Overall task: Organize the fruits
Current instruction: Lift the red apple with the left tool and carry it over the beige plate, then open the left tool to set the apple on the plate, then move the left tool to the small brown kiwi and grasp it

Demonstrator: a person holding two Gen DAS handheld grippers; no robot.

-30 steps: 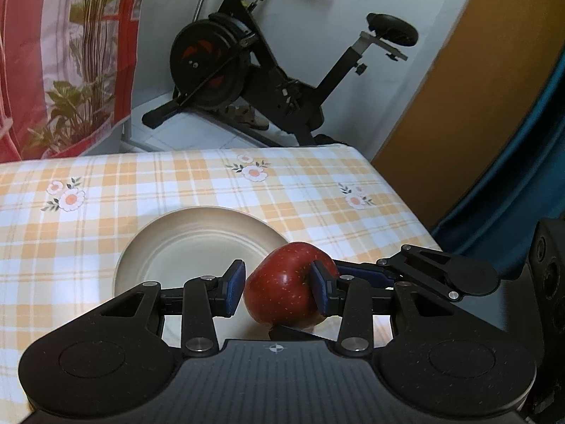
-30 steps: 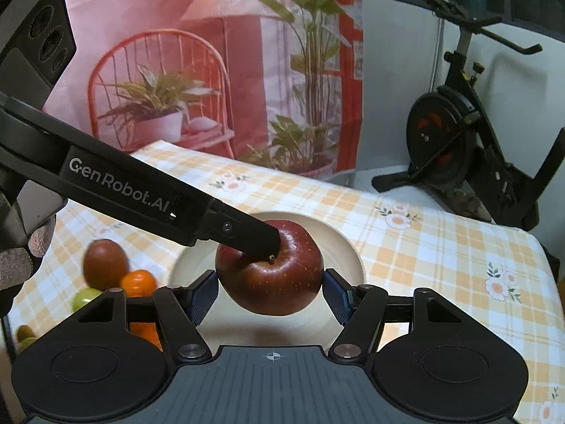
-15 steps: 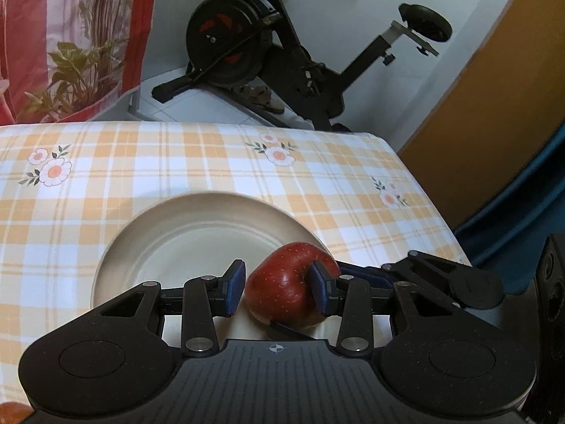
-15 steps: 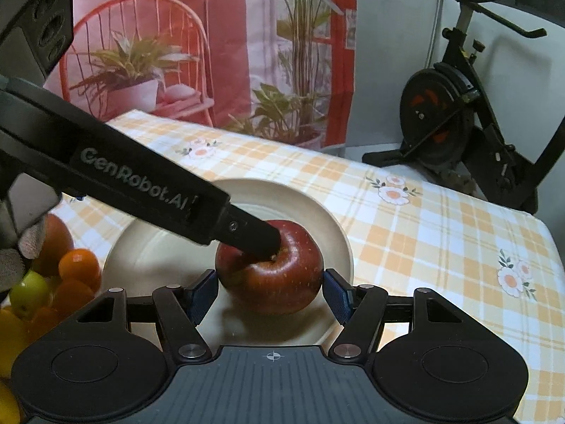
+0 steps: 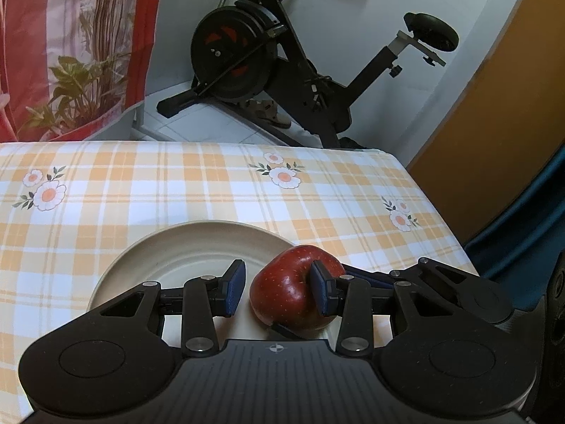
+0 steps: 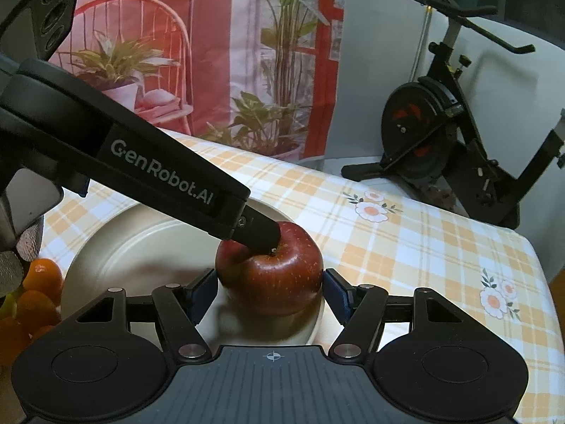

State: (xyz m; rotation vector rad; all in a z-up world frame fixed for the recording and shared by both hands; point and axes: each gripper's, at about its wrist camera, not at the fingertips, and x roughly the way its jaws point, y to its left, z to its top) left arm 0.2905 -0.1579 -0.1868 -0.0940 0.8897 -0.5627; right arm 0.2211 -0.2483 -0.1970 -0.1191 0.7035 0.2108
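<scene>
A dark red apple (image 6: 272, 279) sits on the near right part of a cream plate (image 6: 123, 247) on the checked tablecloth. My right gripper (image 6: 269, 292) straddles it; its jaws are opening, and a thin gap shows between each blue pad and the skin. My left gripper (image 5: 277, 291) reaches in from the left. Its right pad (image 5: 319, 289) rests in the apple's (image 5: 282, 293) stem hollow, while its left pad (image 5: 235, 291) stands clear of the fruit over the plate (image 5: 169, 247). In the right wrist view one left finger (image 6: 176, 176) lies across the apple's top.
Several oranges (image 6: 39, 275) and a green fruit (image 6: 7, 304) lie on the cloth left of the plate. The table's far edge (image 5: 247, 143) and right edge (image 5: 434, 212) are close. An exercise bike (image 5: 282, 70) stands beyond the table.
Both grippers have sunk with the apple, which now rests on the plate. The right gripper's pads have drawn slightly away from it. The left pad of the left gripper now shows a gap.
</scene>
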